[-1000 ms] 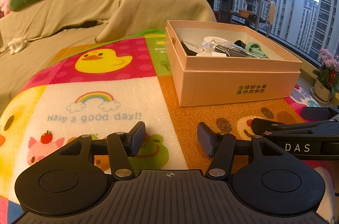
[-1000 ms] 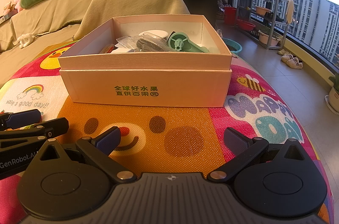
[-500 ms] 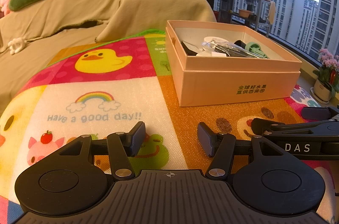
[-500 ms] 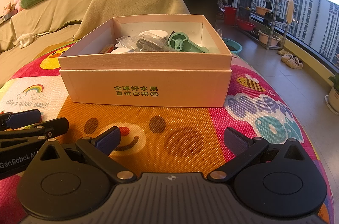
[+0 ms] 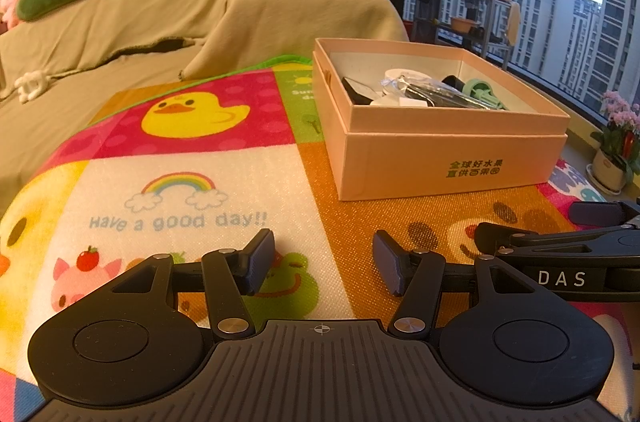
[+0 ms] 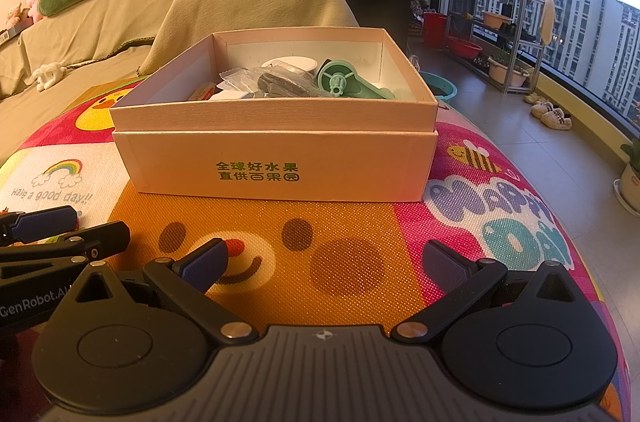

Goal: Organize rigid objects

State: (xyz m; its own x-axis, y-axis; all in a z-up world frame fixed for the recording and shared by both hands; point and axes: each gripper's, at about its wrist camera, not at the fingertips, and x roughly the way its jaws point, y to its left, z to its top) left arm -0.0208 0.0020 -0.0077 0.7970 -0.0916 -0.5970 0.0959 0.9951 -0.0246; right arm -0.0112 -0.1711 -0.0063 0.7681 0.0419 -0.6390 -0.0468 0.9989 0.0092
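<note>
Seemingly finished, the pink box (image 6: pixel 276 158) at the mat's (image 6: pixel 360 242) far side holds every object, while left gripper (image 5: pixel 323 260) and right gripper (image 6: pixel 326 264) hover near, both jaws apart and empty.

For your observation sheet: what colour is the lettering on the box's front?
Green, on the pale pink box; clearest in the right wrist view.

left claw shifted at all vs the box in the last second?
No. In the left wrist view the left claw sits in the same spot against the pink box and the mat's rainbow print; its jaws stand equally apart, empty.
</note>
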